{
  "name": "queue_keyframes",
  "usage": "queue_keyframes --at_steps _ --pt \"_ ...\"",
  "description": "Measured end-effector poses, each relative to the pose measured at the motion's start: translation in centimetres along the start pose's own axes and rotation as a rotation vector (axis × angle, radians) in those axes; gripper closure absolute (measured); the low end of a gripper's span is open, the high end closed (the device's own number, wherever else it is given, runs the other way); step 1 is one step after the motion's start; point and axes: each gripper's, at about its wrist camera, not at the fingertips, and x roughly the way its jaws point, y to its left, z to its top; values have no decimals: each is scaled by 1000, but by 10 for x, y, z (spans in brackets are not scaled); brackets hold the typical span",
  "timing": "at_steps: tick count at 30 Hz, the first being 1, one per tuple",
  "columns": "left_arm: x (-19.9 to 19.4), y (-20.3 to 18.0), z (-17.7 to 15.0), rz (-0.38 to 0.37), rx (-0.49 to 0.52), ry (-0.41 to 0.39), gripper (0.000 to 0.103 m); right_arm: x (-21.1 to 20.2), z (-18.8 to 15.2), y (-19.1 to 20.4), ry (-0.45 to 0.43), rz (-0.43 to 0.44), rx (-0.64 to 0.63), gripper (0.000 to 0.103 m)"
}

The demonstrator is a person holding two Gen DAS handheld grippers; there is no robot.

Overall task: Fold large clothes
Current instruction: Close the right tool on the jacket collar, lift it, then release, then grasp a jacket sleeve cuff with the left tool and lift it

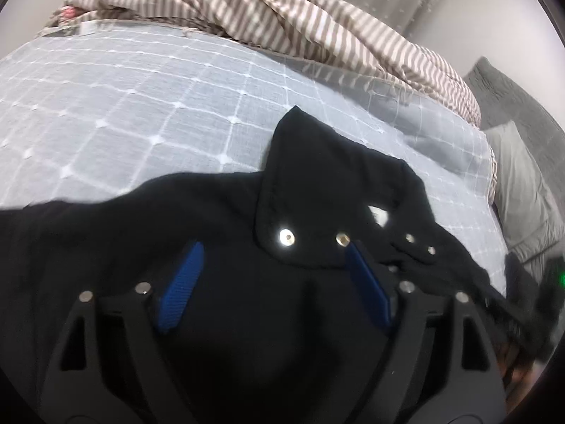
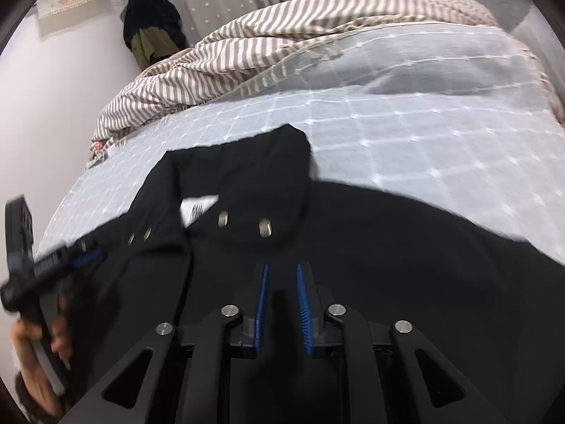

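the left claw hangs wide over the black garment, pads apart and clear of the cloth. the garment lies spread on the bed's grey checked cover, snaps showing. the right claw stands narrow, nothing plainly pinched between its blue pads.

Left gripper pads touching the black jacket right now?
Cannot tell. In the left wrist view the left gripper is open over the black jacket; no gap or contact shows.
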Motion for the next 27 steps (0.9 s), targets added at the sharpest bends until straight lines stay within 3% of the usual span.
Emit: queue_keyframes --at_steps 3,4,5,8,12,16,20,27 --pt "-27 -15 -11 -14 5 50 20 -49 -21 0 -12 -57 -26 56" --pt "-39 -20 -15 -28 9 60 20 -63 -26 0 -23 -76 -21 36" --pt "-51 -24 -18 -25 17 63 19 -82 -34 -1 -50 -88 -5 27" --pt "-93 -37 -31 24 89 40 9 -123 -49 3 -100 -68 39 25" --pt "-147 -37 -52 31 132 20 5 -167 -69 12 -143 -77 87 19" --pt "-187 -18 -73 39 120 48 4 -200 -96 29 -166 -112 64 18" --pt "-215 11 -89 92 92 25 4 -215 -122 40 -129 -122 52 18" --pt "-234 65 -116 168 3 -3 4 -222 -158 49 -85 -105 100 17"
